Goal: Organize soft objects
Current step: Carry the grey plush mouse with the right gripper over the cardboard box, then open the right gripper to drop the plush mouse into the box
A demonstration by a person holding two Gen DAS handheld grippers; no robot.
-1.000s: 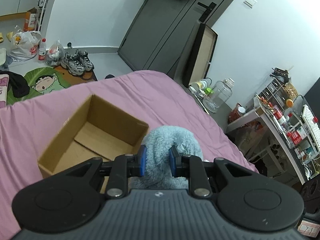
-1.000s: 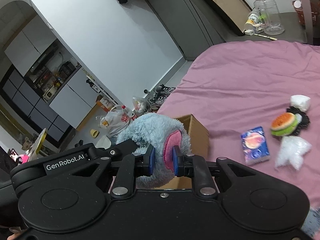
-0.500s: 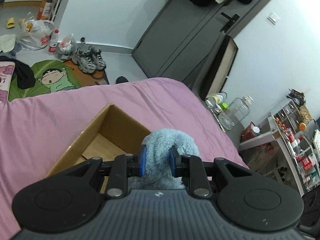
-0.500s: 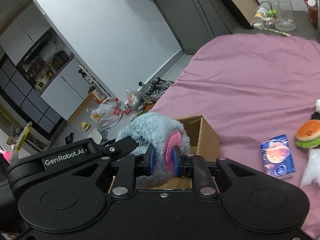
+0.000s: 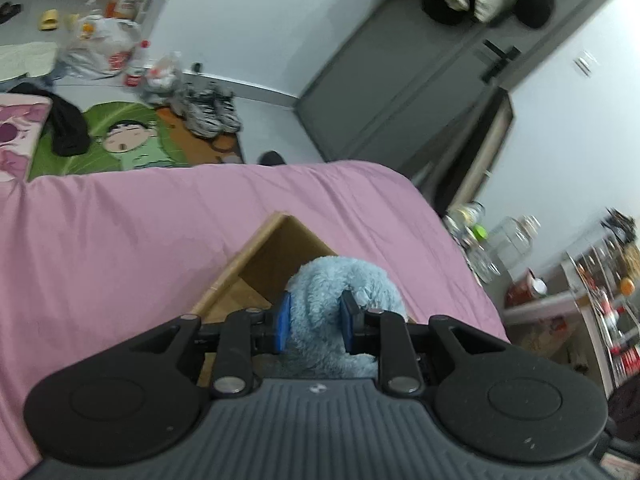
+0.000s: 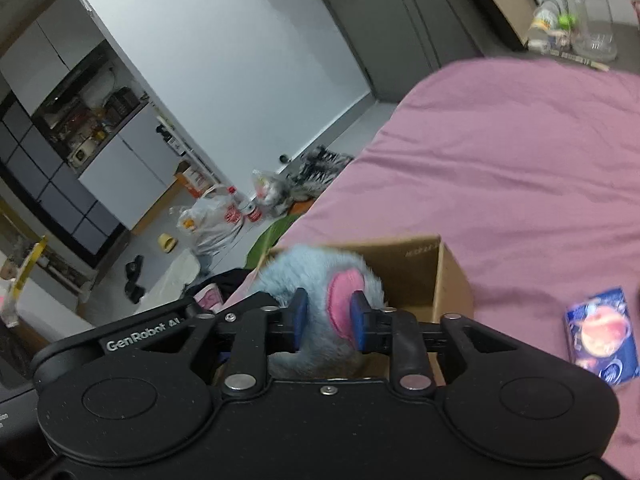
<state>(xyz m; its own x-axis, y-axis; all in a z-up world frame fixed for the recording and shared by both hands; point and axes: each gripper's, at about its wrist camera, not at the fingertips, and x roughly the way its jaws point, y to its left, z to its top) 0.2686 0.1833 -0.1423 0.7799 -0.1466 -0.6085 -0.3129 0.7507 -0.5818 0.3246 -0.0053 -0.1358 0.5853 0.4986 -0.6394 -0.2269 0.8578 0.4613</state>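
The box (image 5: 264, 276) now sits closer under both grippers than it did a moment ago, and less of it shows in the left view. The burger toy and the white things have gone out of the right view; only the blue pack (image 6: 600, 338) shows there, on the bed (image 6: 520, 152) to the right of the box.

The left gripper (image 5: 313, 322) has its jaws pressed narrow on the blue fur of the plush (image 5: 340, 300). The right gripper (image 6: 329, 322) has its jaws squeezed on the pink ear part of the same plush (image 6: 320, 280). So the plush hangs between the two, up over the near part of the open box. The box stands on the bed, not far from the bed's far edge by the floor mat (image 5: 120, 140).

What could go wrong? The plush is big and floppy. If only one gripper lets go, it may swing and flop over the box wall. If both let go too soon, it could land on the rim and roll out onto the bed. The box is light, so a bump from a gripper may push it toward the bed's edge. The fur might also catch on a pad and get pulled back out
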